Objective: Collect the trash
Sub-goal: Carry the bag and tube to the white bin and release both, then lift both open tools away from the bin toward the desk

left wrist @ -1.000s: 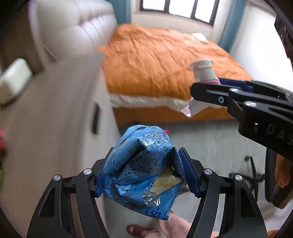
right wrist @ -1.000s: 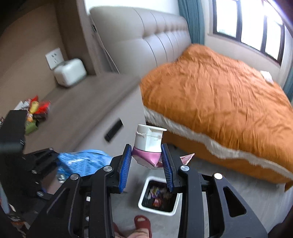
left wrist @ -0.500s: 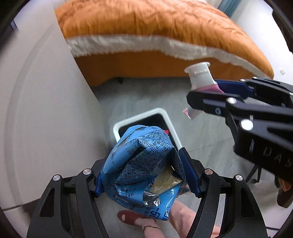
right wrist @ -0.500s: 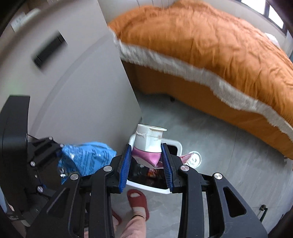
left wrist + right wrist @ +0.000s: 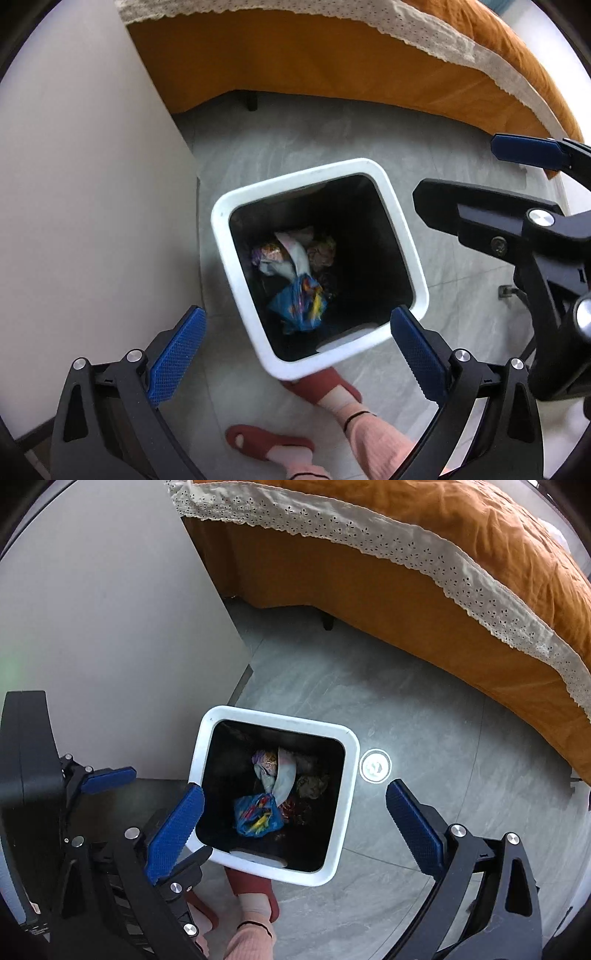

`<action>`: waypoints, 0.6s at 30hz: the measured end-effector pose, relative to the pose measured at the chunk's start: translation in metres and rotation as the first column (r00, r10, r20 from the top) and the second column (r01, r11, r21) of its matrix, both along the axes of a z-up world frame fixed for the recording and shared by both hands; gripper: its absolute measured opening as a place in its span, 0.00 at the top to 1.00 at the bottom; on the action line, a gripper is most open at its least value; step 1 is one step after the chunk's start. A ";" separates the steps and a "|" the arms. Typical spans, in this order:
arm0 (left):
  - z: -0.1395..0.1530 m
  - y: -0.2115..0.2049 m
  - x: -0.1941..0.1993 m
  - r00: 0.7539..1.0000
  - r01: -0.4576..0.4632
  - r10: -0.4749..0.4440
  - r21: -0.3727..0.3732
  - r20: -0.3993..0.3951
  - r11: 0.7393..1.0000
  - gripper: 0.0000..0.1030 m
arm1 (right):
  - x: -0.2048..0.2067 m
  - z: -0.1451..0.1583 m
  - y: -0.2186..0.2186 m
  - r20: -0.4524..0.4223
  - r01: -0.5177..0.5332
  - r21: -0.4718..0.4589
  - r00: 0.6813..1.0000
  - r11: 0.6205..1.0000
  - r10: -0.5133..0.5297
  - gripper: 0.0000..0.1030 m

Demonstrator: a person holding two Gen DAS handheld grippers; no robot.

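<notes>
Change: both grippers let go since half a second ago; the blue wrapper and the pink pouch with the white cap are out of the fingers, and a blue wrapper point(image 5: 300, 303) now lies in the bin.
Left gripper point(image 5: 295, 352): fingers spread wide, nothing between the blue pads, held above the bin and looking down into it.
Right gripper point(image 5: 293, 829): fingers also spread wide and empty, above the same bin, just to the right of the left gripper; in the left wrist view its fingers come in from the right side.
Feet: directly below the fingers, a person's feet in pink socks and red slippers point(image 5: 271, 445); one slipper touches the near side of the bin.
Trash bin point(image 5: 236, 280): white square bin with a dark inside, standing on the grey floor under both grippers, between their fingers in both views.
Trash in bin: the blue wrapper on the near side of the bottom; beyond it a whitish strip point(image 5: 284, 775) and some crumpled colourful wrappers. I cannot tell which piece is the pink pouch.
Cabinet point(image 5: 85, 166): pale flat side, left of the grippers, just beside the bin.
Floor mark point(image 5: 375, 767): small white round thing on the floor, right of the bin.
Bed point(image 5: 424, 602): farthest, orange cover with a white lace edge.
</notes>
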State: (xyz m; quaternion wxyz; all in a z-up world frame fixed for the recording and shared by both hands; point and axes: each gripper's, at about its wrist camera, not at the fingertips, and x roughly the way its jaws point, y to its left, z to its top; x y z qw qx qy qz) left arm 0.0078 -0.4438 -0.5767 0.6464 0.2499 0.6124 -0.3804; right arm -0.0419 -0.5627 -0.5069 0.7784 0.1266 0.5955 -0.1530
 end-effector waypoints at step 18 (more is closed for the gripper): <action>0.127 0.012 0.001 0.994 -0.094 0.100 -0.100 0.048 0.991 0.05 | -0.001 0.100 0.012 0.038 -0.016 -0.027 0.999 1.000 0.017 0.05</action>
